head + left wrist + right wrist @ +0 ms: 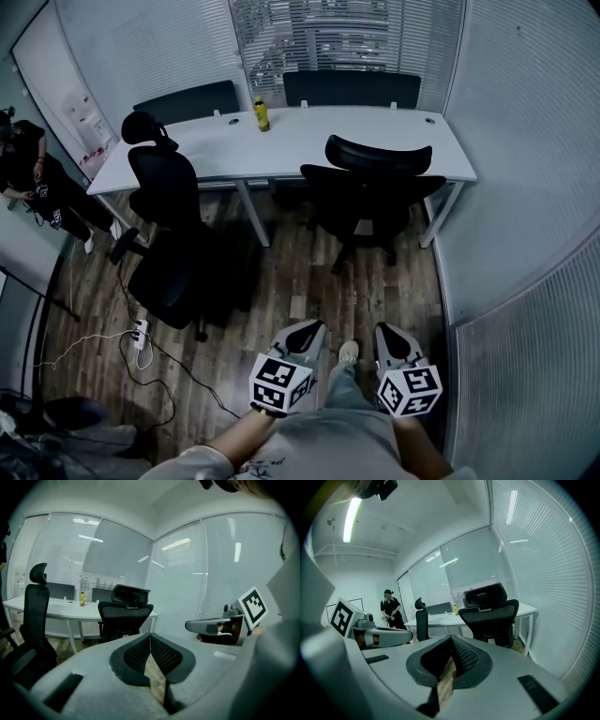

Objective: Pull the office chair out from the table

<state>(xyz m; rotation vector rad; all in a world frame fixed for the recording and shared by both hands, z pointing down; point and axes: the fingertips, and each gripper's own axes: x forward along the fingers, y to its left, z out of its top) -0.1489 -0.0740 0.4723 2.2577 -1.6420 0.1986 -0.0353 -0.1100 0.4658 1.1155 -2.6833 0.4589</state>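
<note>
A black office chair [373, 195] with a headrest stands tucked against the front of the white table [197, 150], at its right half; it also shows ahead as the chair [124, 613] in the left gripper view and the chair [490, 616] in the right gripper view. My left gripper [307, 330] and right gripper [392, 333] are side by side low in the head view, both shut and holding nothing, well short of the chair. In their own views the left gripper [150, 637] and right gripper [451, 641] show jaws pressed together.
A second black chair [169, 234] stands pulled out at the left. A yellow bottle [262, 114] sits on the table. A person in black [37, 183] stands at the far left. A power strip with cables [141, 336] lies on the wood floor. Glass walls with blinds enclose the room.
</note>
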